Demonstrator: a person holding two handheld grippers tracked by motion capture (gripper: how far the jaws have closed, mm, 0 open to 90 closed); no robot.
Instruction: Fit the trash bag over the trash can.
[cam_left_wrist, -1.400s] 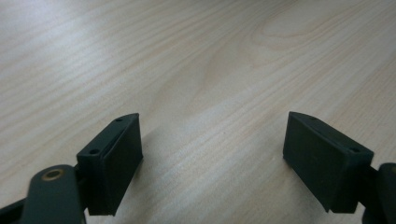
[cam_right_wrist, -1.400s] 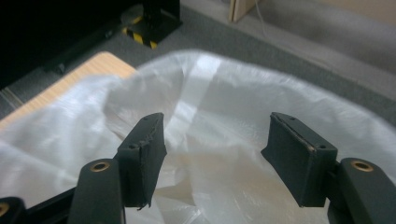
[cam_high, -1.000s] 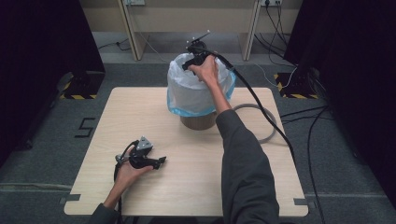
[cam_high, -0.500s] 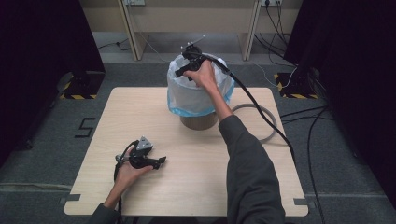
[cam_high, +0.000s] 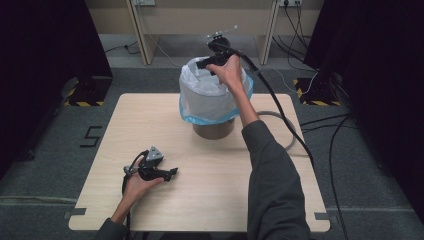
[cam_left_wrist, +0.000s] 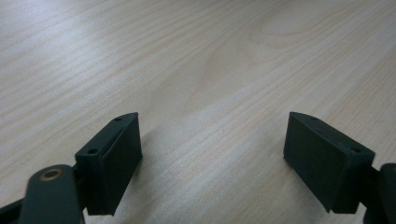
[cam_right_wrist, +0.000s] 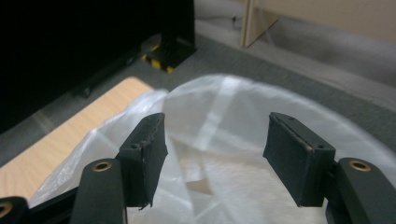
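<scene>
Over table (cam_high: 210, 200): one bin (cam_high: 214, 127), one bag (cam_high: 212, 97) | left tongs (cam_high: 167, 173) wide | right tongs (cam_high: 201, 65) parted, empty

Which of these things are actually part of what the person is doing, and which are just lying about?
In use:
- brown round bin
- white plastic bag with a blue edge lining it
- right gripper, jaws open over the bag's mouth

Just there:
- left gripper, open, resting on the light wooden table
- grey hose loop
- black floor cables

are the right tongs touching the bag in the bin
Apart. In the right gripper view the right tongs stand open above the white bag's mouth, nothing pinched between the jaws; the high view shows them raised over the bin's rim.
</scene>
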